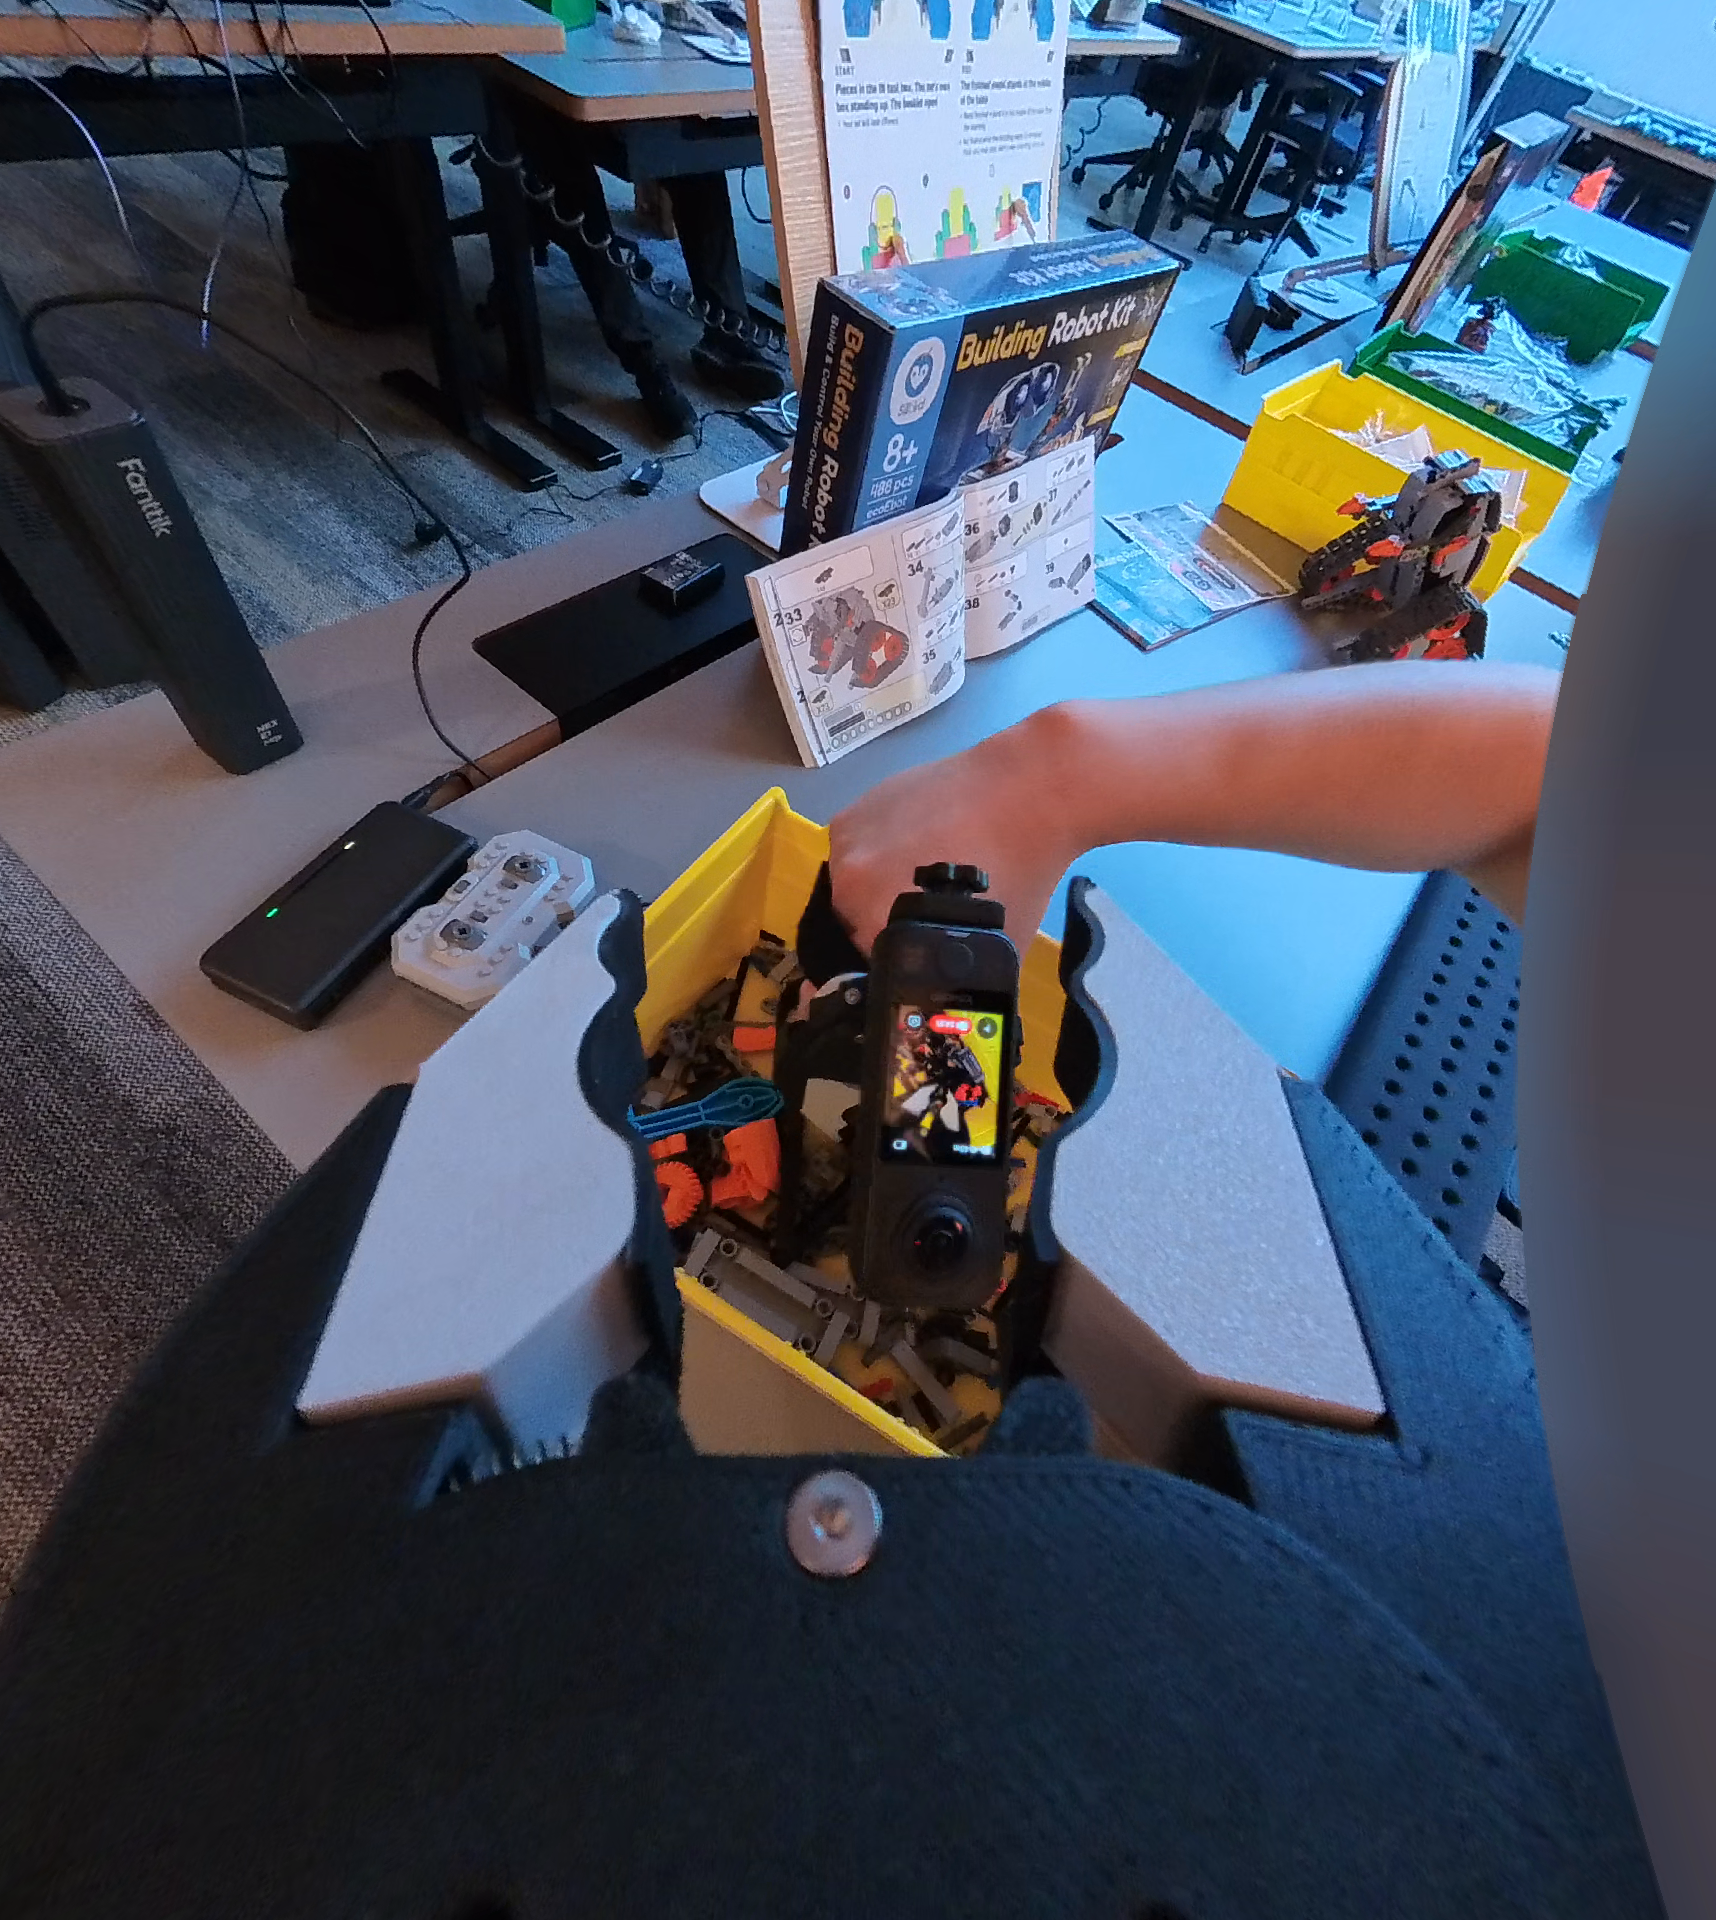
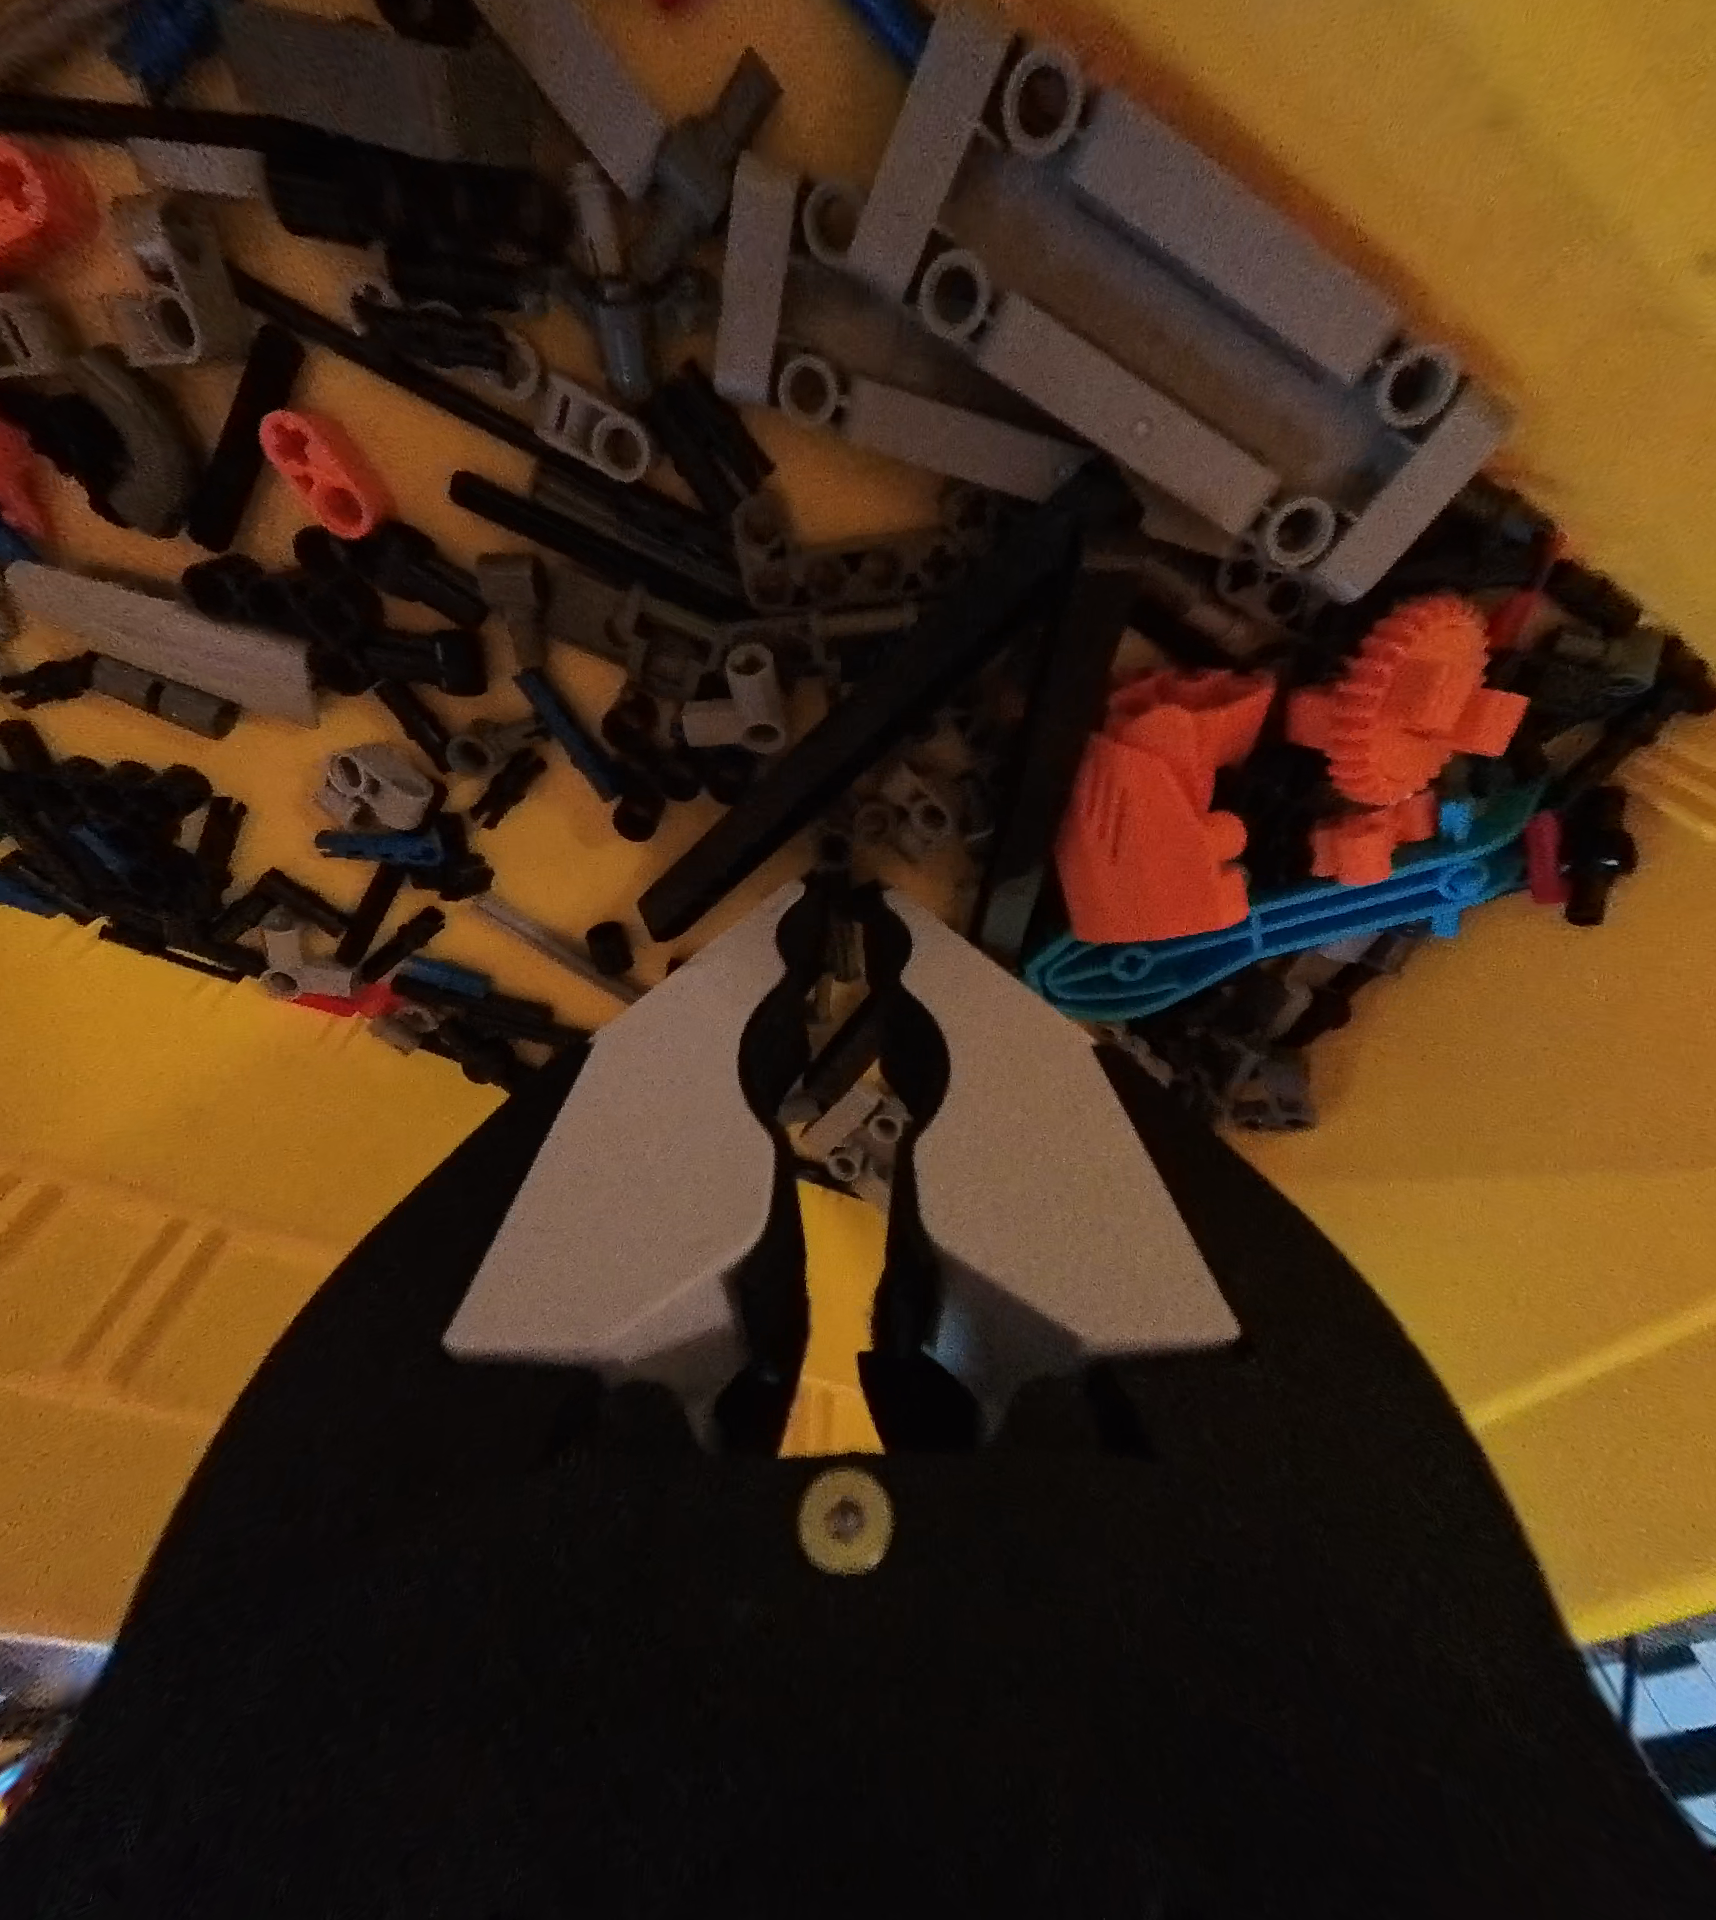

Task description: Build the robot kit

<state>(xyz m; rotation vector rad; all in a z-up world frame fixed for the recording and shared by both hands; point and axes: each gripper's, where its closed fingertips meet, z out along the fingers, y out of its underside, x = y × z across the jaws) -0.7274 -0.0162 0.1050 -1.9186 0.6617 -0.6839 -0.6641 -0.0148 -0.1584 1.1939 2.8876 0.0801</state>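
Note:
A yellow bin on the grey table holds several loose building pieces: grey beams, black pins, an orange gear, an orange shell piece and a blue tool. My left gripper is open and empty, with its fingers on either side of the bin's near end, above it. My right gripper is down inside the bin. Its jaws are nearly together on a small dark pin at the tips. In the left wrist view a hand holds it, with its camera facing me.
Behind the bin stand an open instruction booklet, a kit box, a built tracked robot and a second yellow bin. At the left are a black power bank and a white block. A perforated chair stands at the right.

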